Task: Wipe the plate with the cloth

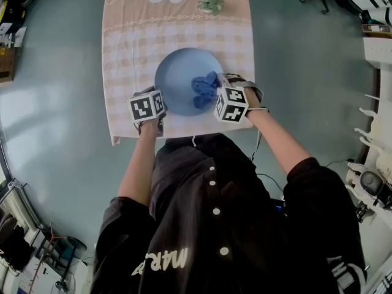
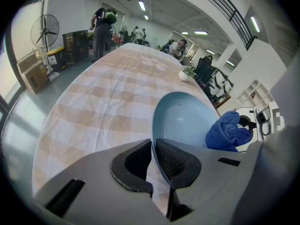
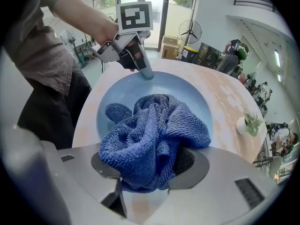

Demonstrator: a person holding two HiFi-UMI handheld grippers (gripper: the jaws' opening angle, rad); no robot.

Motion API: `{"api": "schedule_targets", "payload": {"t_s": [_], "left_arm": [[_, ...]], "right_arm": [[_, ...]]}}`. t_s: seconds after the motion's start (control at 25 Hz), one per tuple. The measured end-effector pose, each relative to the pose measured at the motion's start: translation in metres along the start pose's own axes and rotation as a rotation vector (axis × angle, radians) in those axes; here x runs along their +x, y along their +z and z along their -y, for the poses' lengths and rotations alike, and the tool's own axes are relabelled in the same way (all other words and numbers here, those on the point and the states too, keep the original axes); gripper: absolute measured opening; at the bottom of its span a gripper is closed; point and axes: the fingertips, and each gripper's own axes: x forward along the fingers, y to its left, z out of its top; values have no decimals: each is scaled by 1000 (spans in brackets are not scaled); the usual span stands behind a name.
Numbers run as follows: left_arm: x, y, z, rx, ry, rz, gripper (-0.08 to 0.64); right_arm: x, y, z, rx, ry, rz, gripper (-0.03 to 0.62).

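Observation:
A light blue plate [image 1: 180, 78] lies on the checked tablecloth near the table's front edge. My left gripper [image 1: 150, 112] is shut on the plate's near-left rim [image 2: 154, 146]; the thin rim runs between its two black pads. A bunched dark blue cloth [image 1: 205, 89] rests on the plate's right half. My right gripper [image 1: 223, 100] is shut on the cloth [image 3: 152, 137], which spills over both jaws and hides the pads. In the right gripper view the plate [image 3: 122, 95] lies under the cloth, and the left gripper [image 3: 143, 69] shows at its far rim.
The pink and white checked tablecloth [image 1: 128, 54] covers a narrow table with grey floor on both sides. A small potted plant [image 1: 211, 3] stands at the far end of the table. People, a fan and shelves stand far off in the room.

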Motion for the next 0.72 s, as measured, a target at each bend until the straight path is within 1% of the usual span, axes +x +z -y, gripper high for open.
{"api": "schedule_targets", "payload": {"t_s": [0.08, 0.2, 0.44, 0.6, 0.72], "left_arm": [[0, 0, 0, -2, -1, 0, 41], [-1, 1, 0, -15, -10, 3, 41], [0, 1, 0, -27, -20, 8, 41], [-1, 0, 0, -37, -26, 11, 40], [-1, 0, 0, -40, -32, 12, 40]], "right_arm": [[-1, -1, 2, -15, -2, -12, 231], [-3, 2, 3, 0, -2, -2, 232], [-14, 26, 2, 76, -12, 101, 232], [-17, 53, -5, 118, 10, 173, 232], [-13, 73, -14, 123, 27, 207, 232]]}}
